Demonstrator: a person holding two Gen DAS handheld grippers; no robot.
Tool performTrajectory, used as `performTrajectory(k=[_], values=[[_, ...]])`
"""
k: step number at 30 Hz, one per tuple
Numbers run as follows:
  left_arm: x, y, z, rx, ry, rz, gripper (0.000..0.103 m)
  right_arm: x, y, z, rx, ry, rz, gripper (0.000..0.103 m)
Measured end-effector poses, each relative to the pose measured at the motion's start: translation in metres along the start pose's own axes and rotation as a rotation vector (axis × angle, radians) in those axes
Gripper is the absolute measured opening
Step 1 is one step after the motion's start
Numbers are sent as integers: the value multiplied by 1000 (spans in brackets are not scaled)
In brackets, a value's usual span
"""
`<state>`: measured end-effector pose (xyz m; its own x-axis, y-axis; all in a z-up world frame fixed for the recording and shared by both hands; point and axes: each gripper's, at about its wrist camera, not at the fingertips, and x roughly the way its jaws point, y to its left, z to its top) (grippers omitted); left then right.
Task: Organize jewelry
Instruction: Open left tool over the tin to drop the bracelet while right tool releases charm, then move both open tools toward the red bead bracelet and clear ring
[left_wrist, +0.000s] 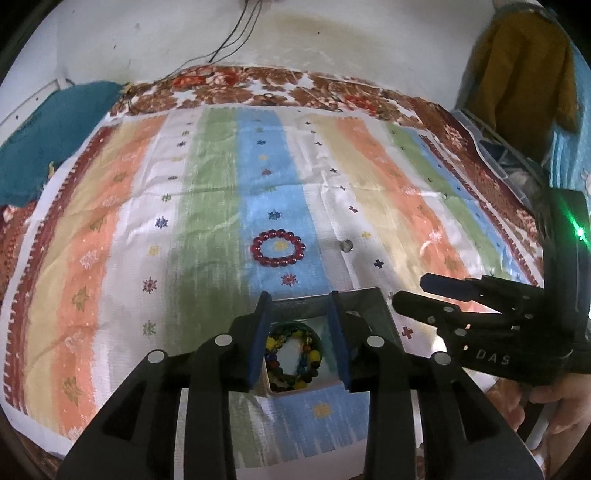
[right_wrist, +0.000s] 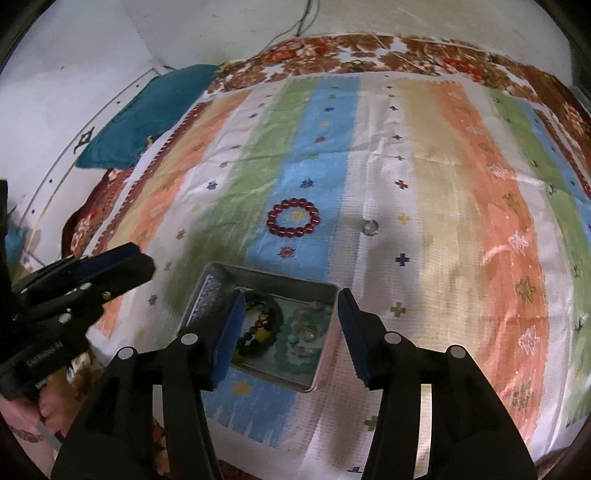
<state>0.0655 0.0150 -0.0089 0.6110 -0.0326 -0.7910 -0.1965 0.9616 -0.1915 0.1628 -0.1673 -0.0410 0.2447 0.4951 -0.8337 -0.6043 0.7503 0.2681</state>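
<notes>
A metal box sits on the striped cloth and holds a multicoloured bead bracelet, a pale green bead bracelet and small pieces. A red bead bracelet lies on the blue stripe beyond the box. A small silver ring lies to its right. My left gripper is open and empty above the box. My right gripper is open and empty over the box. In the left wrist view the red bracelet and the ring show ahead.
The striped cloth covers a floral blanket on a bed. A teal pillow lies at the far left by the wall. A person in a mustard top stands at the far right.
</notes>
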Motion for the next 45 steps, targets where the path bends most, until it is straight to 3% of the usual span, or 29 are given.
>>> performTrajectory(k=[5,10,18,21,23,30,35,41,45], values=[[6,3,0,-8,18,13,34,2,-3,1,-8,2,-32,52],[9,3,1,3,24,24,44,4,-2,1,-31,1,-57,56],[29,18,16,-53,49,18,45,11,-14,11,-4,7,-96,60],[37,6,19,38,17,92,50,15,-19,14,6,12,-106,60],[46,2,20,58,37,99,50,17,-20,16,9,18,-108,60],[58,11,23,19,73,68,50,25,-21,23,6,20,-128,64],[63,27,29,-29,55,113,50,28,-18,27,-29,8,-176,65],[71,43,33,-128,94,25,51,36,-17,31,-40,21,-192,66],[73,39,34,-100,87,57,52,40,-15,33,-46,25,-196,67]])
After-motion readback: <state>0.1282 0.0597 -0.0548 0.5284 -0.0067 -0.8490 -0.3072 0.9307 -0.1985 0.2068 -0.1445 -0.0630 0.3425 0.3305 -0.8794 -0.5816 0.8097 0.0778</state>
